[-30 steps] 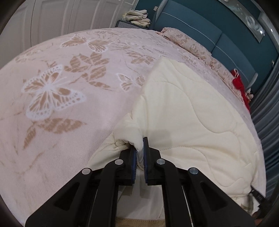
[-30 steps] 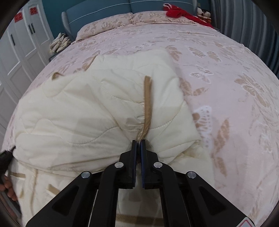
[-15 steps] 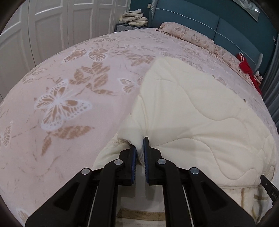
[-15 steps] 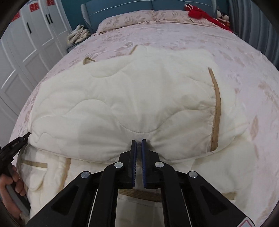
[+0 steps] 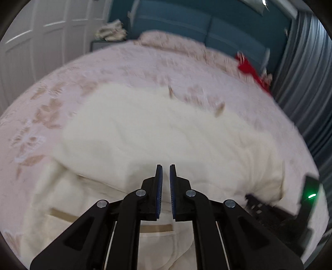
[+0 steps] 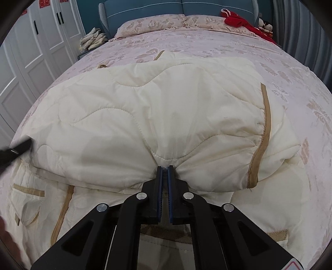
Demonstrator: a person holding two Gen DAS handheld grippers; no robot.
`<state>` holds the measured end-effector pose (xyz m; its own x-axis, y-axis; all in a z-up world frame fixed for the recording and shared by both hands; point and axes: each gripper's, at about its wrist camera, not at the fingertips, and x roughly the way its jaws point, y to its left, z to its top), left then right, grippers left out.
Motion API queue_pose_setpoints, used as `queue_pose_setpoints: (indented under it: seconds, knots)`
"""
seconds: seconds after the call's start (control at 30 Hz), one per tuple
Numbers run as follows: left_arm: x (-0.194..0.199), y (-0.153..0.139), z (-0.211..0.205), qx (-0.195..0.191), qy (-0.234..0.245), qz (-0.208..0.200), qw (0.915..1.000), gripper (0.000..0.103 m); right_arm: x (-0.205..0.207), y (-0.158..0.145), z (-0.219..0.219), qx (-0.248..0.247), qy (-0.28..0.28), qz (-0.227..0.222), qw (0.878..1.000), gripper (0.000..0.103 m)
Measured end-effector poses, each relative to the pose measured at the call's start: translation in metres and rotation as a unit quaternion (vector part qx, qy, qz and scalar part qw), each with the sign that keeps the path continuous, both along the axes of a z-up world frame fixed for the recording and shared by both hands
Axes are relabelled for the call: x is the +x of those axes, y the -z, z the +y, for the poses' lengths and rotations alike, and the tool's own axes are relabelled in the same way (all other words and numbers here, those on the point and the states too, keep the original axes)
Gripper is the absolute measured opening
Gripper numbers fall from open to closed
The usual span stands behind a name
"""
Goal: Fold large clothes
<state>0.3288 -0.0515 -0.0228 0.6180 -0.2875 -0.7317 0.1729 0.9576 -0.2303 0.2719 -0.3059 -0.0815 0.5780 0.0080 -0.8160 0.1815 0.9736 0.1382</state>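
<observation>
A cream quilted jacket (image 6: 145, 116) with tan trim (image 6: 266, 116) lies on the pink butterfly bedspread (image 6: 207, 45), its upper part doubled over a lower layer with a pocket (image 6: 27, 193). My right gripper (image 6: 165, 167) is shut on the near edge of the fold, fabric bunched at its tips. In the blurred left wrist view my left gripper (image 5: 165, 167) stands almost closed at the jacket's (image 5: 155, 128) fold edge, and it looks pinched on it. The right wrist view shows that left gripper (image 6: 16, 148) at the fold's left corner. The right gripper (image 5: 269, 205) shows dark at the fold's right end.
Pillows (image 6: 151, 25) and a red cloth (image 6: 238, 20) lie at the head of the bed by the teal headboard (image 6: 176, 8). A pile of pale cloth (image 6: 93, 40) sits on a nightstand. White wardrobe doors (image 6: 31, 52) stand left, grey curtains (image 5: 300, 72) right.
The right gripper dragged the fold towards me, spreading the upper layer wide. The left gripper then swept quickly sideways with the fold's corner; its view now faces the jacket's middle and is blurred.
</observation>
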Motion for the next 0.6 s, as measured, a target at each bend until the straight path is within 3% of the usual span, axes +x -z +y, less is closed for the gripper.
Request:
queue_pose_setpoints:
  seconds: [0.07, 0.13, 0.2, 0.37, 0.6]
  knots:
    - [0.010, 0.025, -0.002, 0.003, -0.010, 0.033, 0.9994, 0.005, -0.001, 0.001, 0.000, 0.004, -0.001, -0.002, 1.000, 0.002]
    - [0.011, 0.037, 0.002, -0.007, -0.015, 0.039, 0.9991, 0.002, -0.001, 0.003, -0.004, 0.008, -0.001, -0.004, 1.000, 0.002]
    - [0.010, 0.045, 0.005, -0.016, -0.015, 0.036, 0.9991, 0.001, -0.001, 0.004, -0.003, 0.009, -0.001, -0.008, 1.000, 0.002]
    - [0.004, 0.053, 0.000, 0.009, -0.012, 0.010, 0.9998, 0.001, -0.001, 0.008, -0.003, 0.011, 0.000, -0.016, 1.000, 0.001]
    - [-0.001, 0.053, -0.005, 0.014, -0.016, -0.008, 0.9997, 0.001, -0.002, 0.009, -0.005, 0.023, 0.003, -0.027, 0.999, 0.001]
